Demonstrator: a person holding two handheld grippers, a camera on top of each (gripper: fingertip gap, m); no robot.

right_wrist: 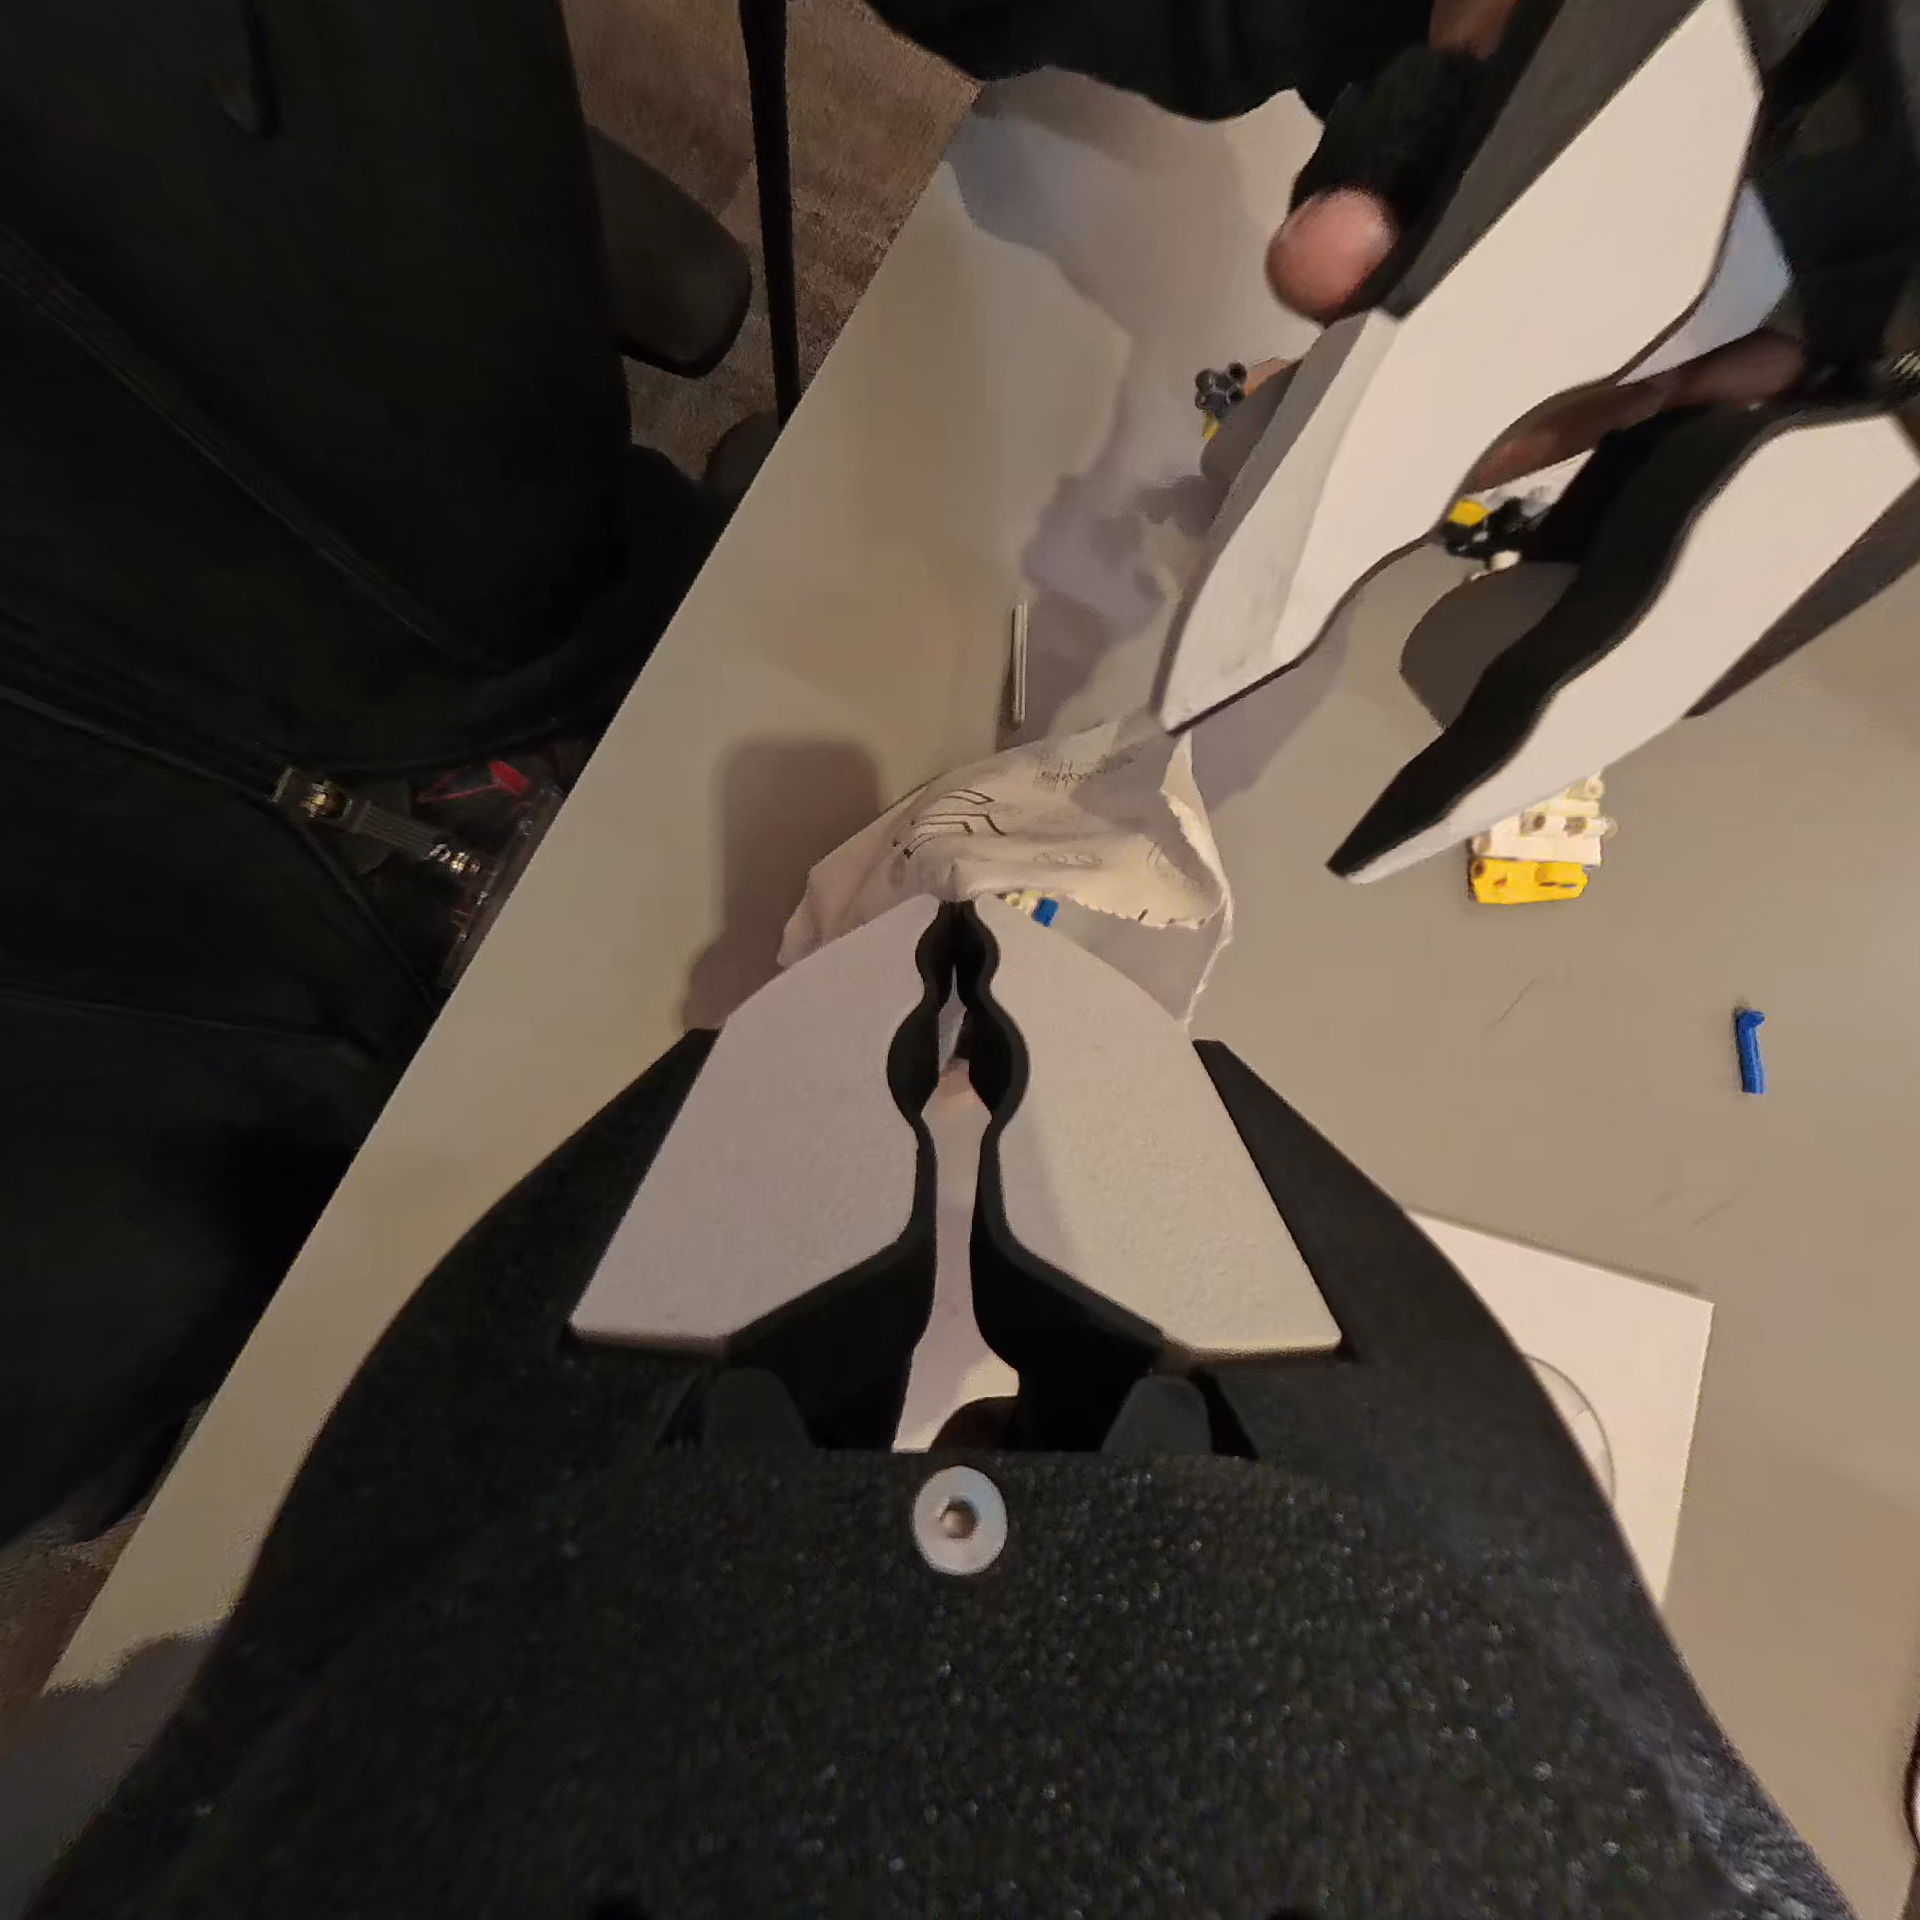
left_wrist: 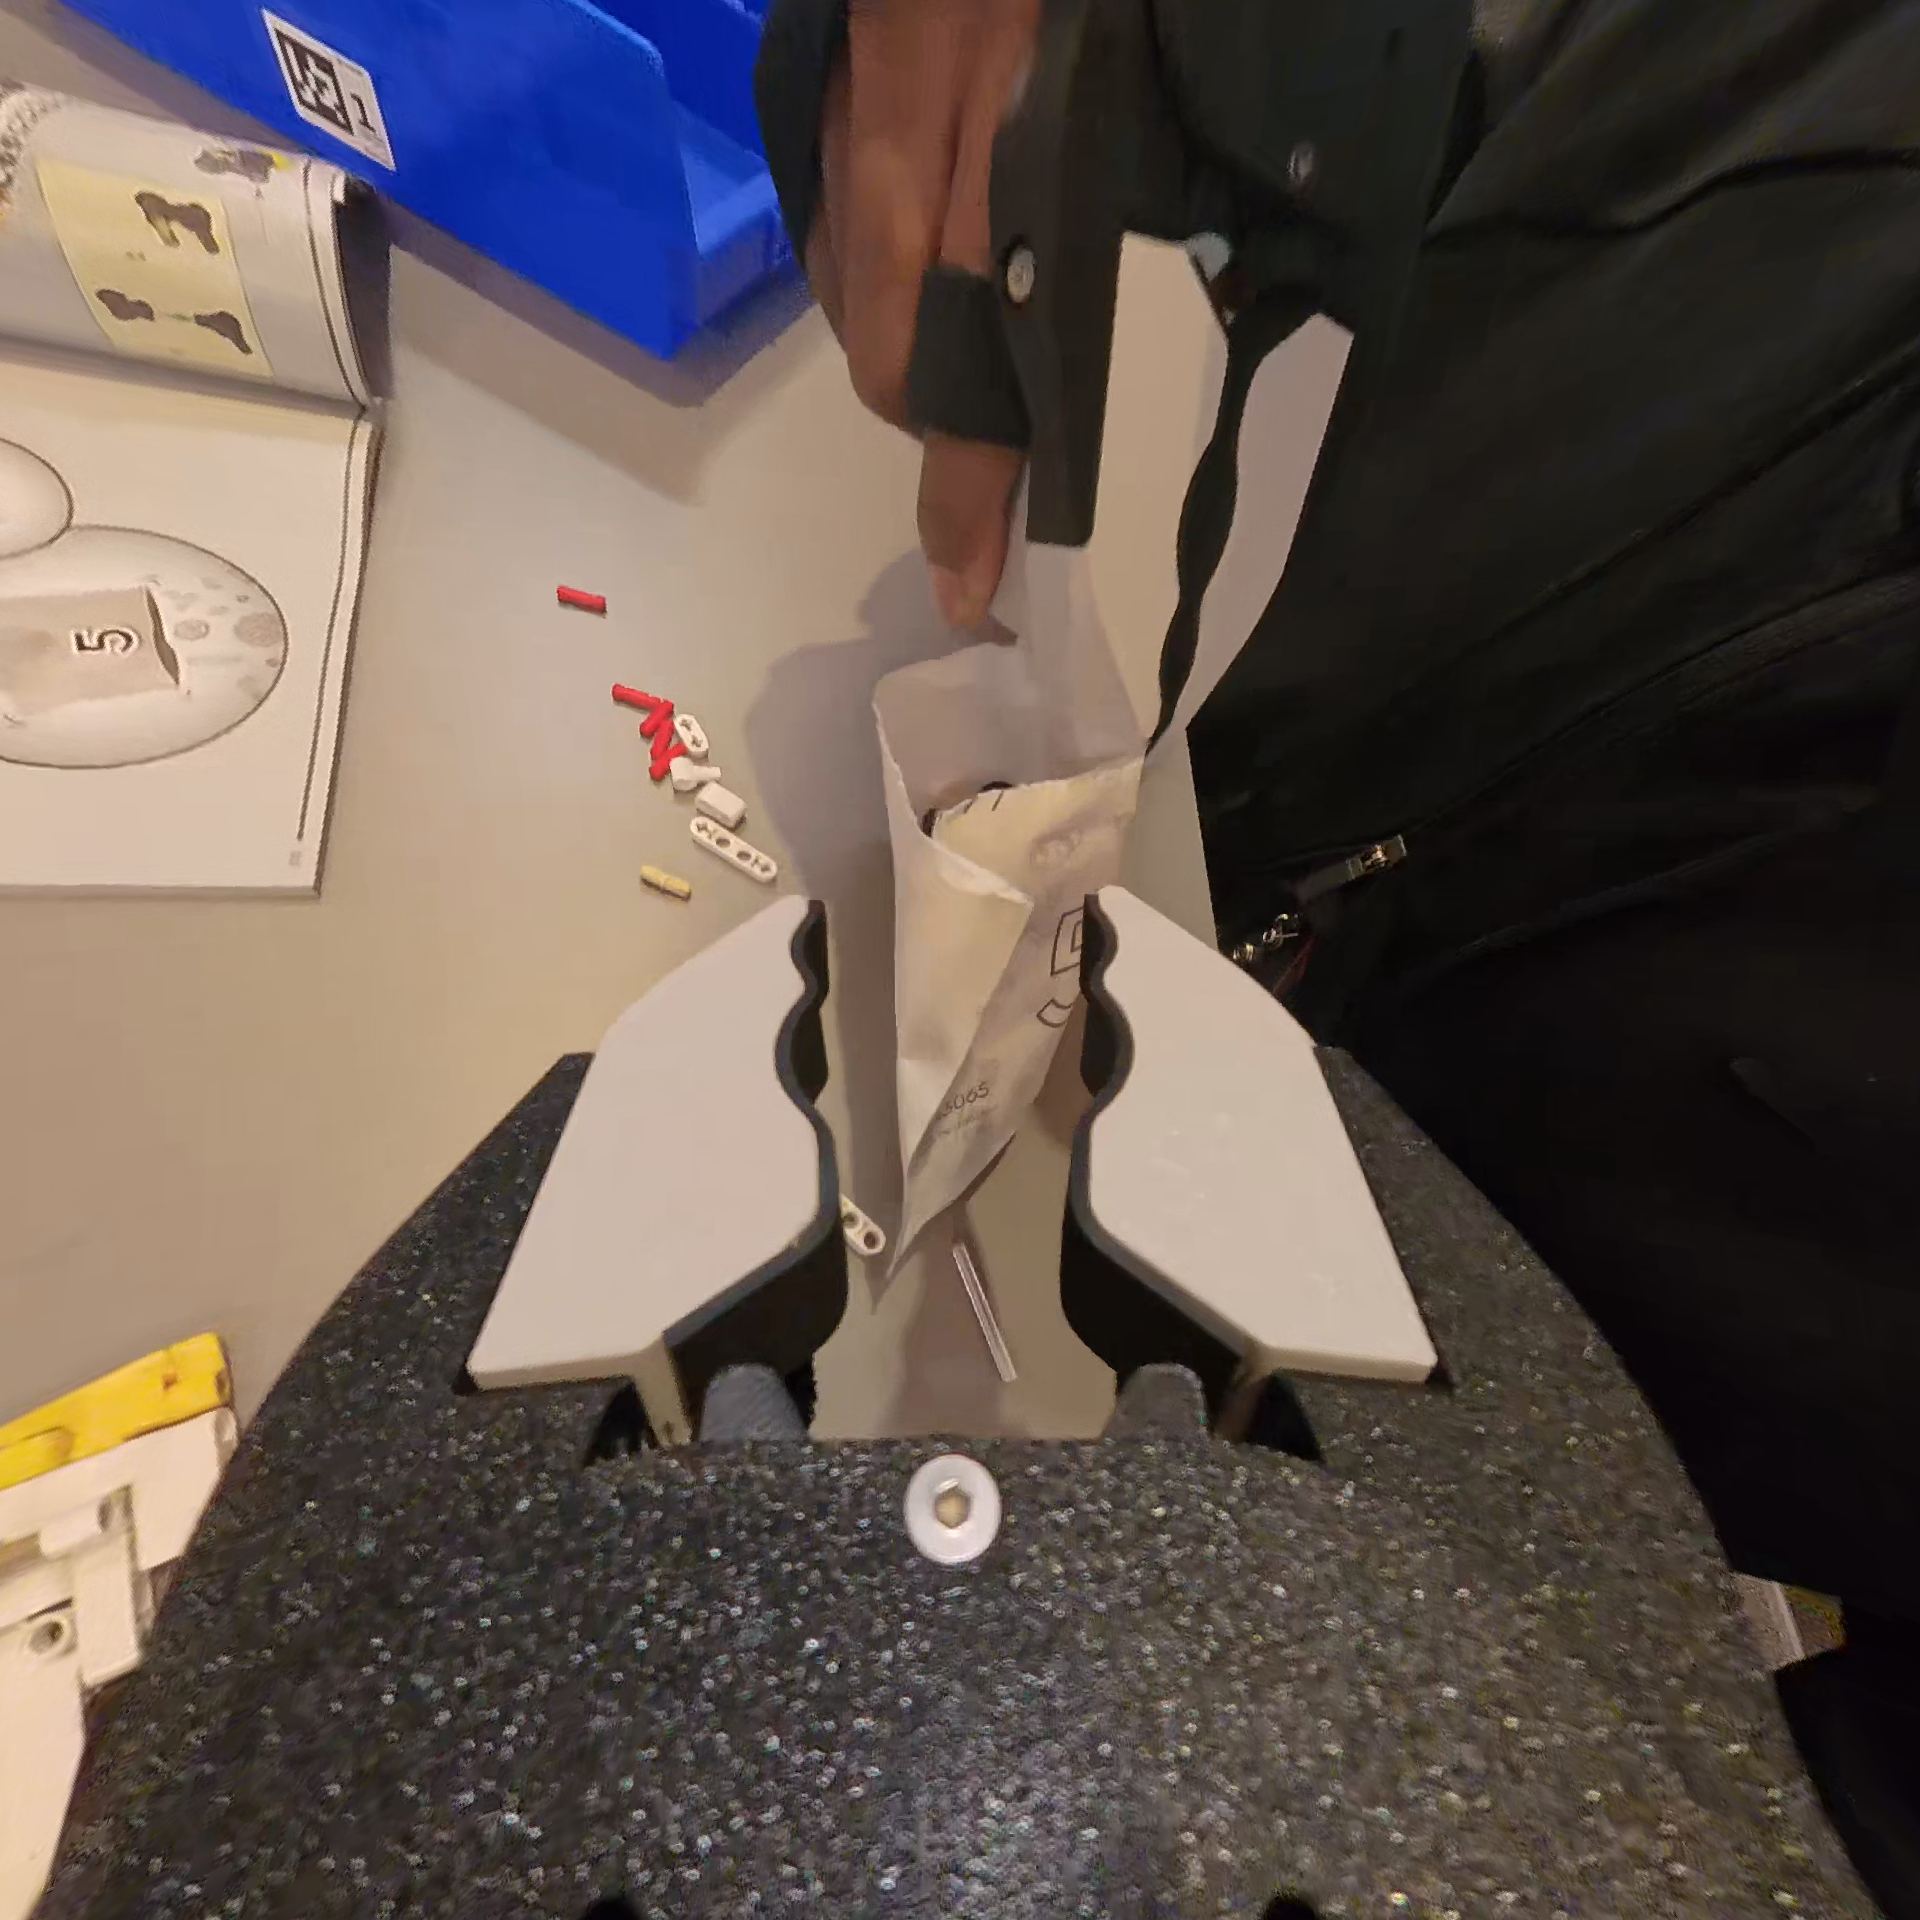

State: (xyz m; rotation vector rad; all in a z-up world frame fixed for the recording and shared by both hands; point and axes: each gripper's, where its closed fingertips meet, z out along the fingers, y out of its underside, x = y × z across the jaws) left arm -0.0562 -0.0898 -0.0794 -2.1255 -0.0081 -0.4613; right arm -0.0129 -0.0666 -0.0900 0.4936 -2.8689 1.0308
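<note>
A torn white paper bag (left_wrist: 966,987) with printing hangs over the grey table. My right gripper (right_wrist: 951,914) is shut on the bag's (right_wrist: 1070,831) crumpled edge, and small blue and pale parts (right_wrist: 1044,912) show in the torn mouth. My left gripper (left_wrist: 954,914) is open; the bag hangs between its fingers, and the pads do not press on it. In the right wrist view the left gripper (right_wrist: 1257,790) is spread wide, with one fingertip (right_wrist: 1174,717) at the bag's far corner. A hand (left_wrist: 935,312) works the right gripper above the bag.
Red pins (left_wrist: 649,727), white beams (left_wrist: 732,847) and a tan pin (left_wrist: 665,883) lie on the table. A grey axle (left_wrist: 982,1309) lies under the bag. There is a blue bin (left_wrist: 499,125), an open booklet (left_wrist: 156,623), a yellow-white build (right_wrist: 1532,852) and a blue pin (right_wrist: 1749,1049). The table edge (right_wrist: 623,727) is on the left. The grippers' ends are close to 6 cm from one another. To reach the blue pin (right_wrist: 1749,1049) in a straight line is about 25 cm for my left fingers, about 30 cm for my right.
</note>
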